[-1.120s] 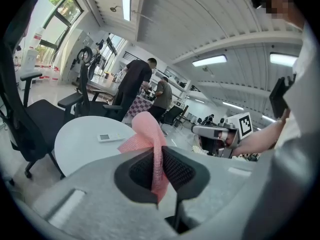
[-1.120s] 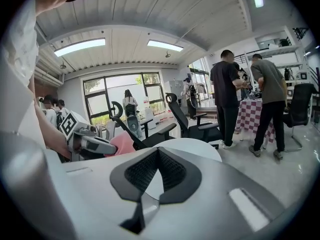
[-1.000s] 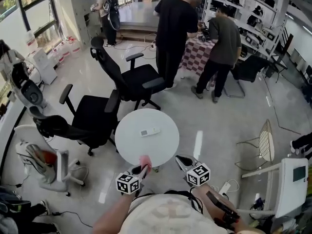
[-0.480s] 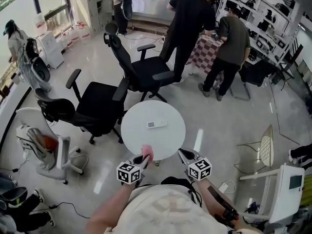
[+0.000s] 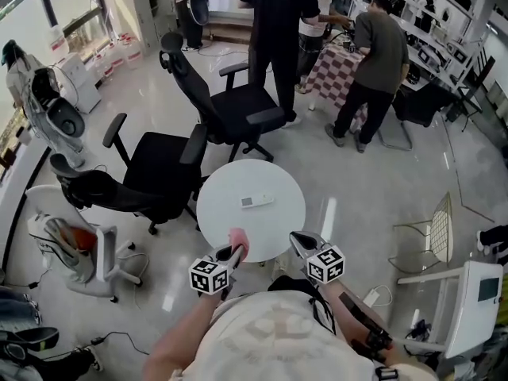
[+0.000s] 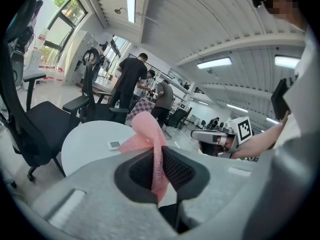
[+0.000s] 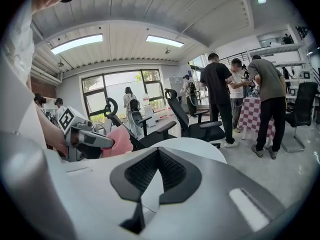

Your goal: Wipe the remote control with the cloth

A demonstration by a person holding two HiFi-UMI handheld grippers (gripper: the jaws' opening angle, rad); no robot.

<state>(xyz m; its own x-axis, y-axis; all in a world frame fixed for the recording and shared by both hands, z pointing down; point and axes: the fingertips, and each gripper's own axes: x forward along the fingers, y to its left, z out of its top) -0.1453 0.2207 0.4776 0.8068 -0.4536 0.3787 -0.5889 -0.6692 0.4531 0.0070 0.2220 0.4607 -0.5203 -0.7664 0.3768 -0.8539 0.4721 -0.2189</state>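
A white remote control [image 5: 255, 202] [image 6: 115, 145] lies near the middle of the round white table [image 5: 218, 213] [image 6: 82, 144] [image 7: 200, 146]. My left gripper [image 5: 232, 254] [image 6: 157, 166] is shut on a pink cloth [image 5: 237, 241] [image 6: 147, 134] [image 7: 117, 140], held at the table's near edge, short of the remote. My right gripper [image 5: 299, 243] [image 7: 157, 171] is shut with nothing between its pads, just off the table's near right rim.
Two black office chairs [image 5: 155, 173] [image 5: 226, 105] stand behind the table, a white chair [image 5: 75, 244] at the left, a wire chair [image 5: 432, 232] at the right. Several people [image 5: 278, 30] stand by a checkered table [image 5: 337, 70] in the background.
Both grippers have moved forward, nearer the table's near edge, the left one carrying the pink cloth. The jaws stay as they were.
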